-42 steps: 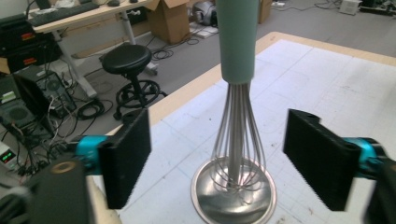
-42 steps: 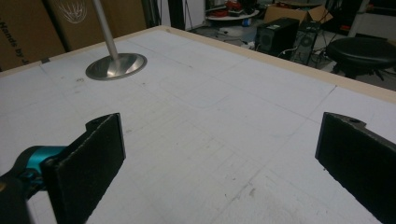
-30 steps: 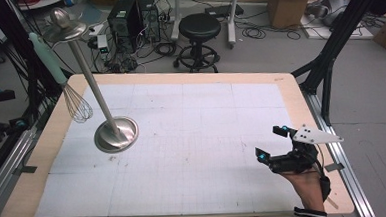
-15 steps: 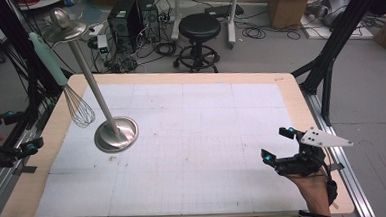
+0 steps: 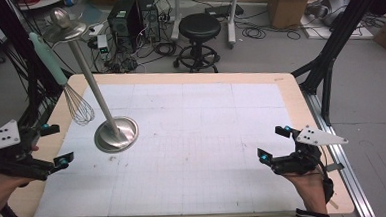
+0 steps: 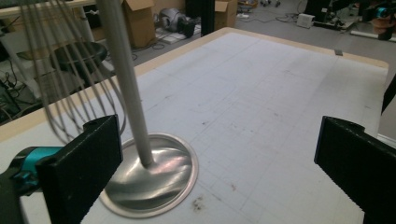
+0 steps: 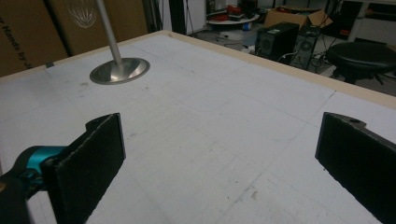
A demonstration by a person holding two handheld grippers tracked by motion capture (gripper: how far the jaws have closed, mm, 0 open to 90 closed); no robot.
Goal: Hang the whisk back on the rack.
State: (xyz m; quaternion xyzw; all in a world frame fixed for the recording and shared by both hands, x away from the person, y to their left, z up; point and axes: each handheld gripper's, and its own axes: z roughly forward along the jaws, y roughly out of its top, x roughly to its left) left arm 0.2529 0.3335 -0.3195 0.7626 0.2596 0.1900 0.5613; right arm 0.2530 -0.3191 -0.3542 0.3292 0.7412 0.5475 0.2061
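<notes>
From above we see the whisk (image 5: 64,85) hanging off the stand (image 5: 100,106) at the table's (image 5: 290,98) left, its mint handle up; the left gripper (image 5: 53,146) view adds thin wire loops and the stand's shiny round steel base. Both the left and the right gripper (image 5: 275,144) hold their 2 jaws wide apart, gripping nothing.

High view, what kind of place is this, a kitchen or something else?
Probably a lab or workshop, not a kitchen: computer towers with loose cables on the floor, cardboard boxes, a black stool, and a gridded table framed by black struts.
</notes>
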